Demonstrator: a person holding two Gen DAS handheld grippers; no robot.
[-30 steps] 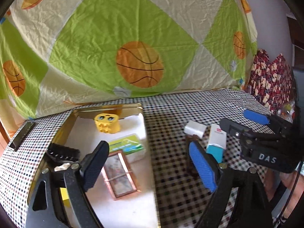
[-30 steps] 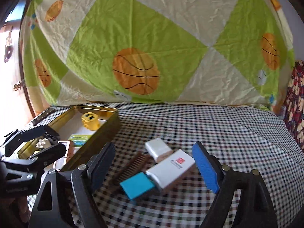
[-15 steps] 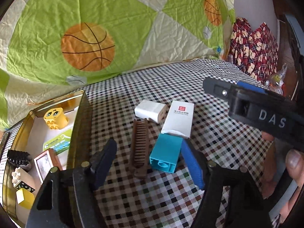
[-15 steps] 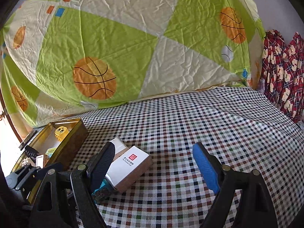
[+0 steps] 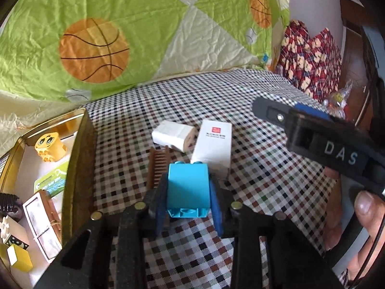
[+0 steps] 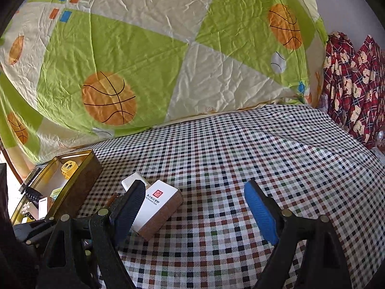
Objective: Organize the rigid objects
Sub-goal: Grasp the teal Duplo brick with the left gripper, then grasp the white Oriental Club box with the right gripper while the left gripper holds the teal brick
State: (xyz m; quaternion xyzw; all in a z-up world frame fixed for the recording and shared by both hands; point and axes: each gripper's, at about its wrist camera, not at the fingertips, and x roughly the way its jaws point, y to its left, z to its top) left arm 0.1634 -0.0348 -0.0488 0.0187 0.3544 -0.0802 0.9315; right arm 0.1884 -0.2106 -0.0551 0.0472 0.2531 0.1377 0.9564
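My left gripper [image 5: 189,192] is shut on a turquoise toy brick [image 5: 187,187] on the checked cloth. Just beyond it lie a brown comb [image 5: 156,166], a white box with a red mark [image 5: 214,144] and a small white block [image 5: 173,136]. A gold tin [image 5: 77,159] at the left holds a yellow face block [image 5: 49,145], a green card, a small picture frame and other bricks. My right gripper [image 6: 195,207] is open and empty; the white box [image 6: 158,204] lies by its left finger. It shows at the right of the left wrist view [image 5: 312,130].
The checked cloth [image 6: 252,159] covers the table. A green and cream basketball sheet [image 6: 149,48] hangs behind it. Red patterned fabric [image 6: 353,77] is at the far right. The tin [image 6: 79,180] stands at the table's left end.
My left gripper has moved forward onto the turquoise brick and closed on it. The right gripper has stayed open and shifted a little over the white box.
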